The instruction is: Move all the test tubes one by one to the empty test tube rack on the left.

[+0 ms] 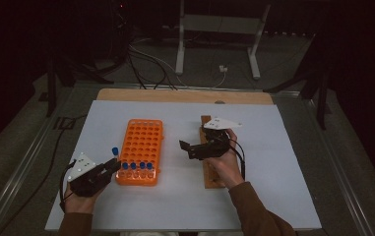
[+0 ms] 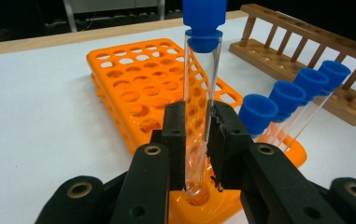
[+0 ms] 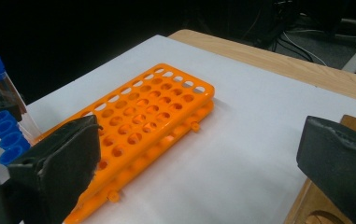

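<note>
A clear test tube [image 2: 199,116] with a blue cap [image 2: 204,21] is standing nearly upright at the near left corner of the orange rack [image 2: 138,88], its rounded bottom sitting in a corner hole. The left gripper [image 2: 199,140] is clamping it, both black pads pressing on the glass low down, just above the rack's top plate. In the high view the same tube [image 1: 114,153] is sticking up beside the left gripper [image 1: 110,166], at the rack's [image 1: 140,140] near left corner.

Just beside it, four more blue-capped tubes [image 1: 137,166] are sitting in the rack's nearest row, leaning a little in the left gripper view, where three of them [image 2: 297,93] are showing.

The right gripper [image 1: 187,146] is hovering to the right of the rack, over the white table [image 1: 273,147], its jaws spread wide with nothing between them. The person's right hand [image 1: 223,162] is lying over a wooden rack [image 1: 209,172], which is resting on the table well apart from the orange one
</note>
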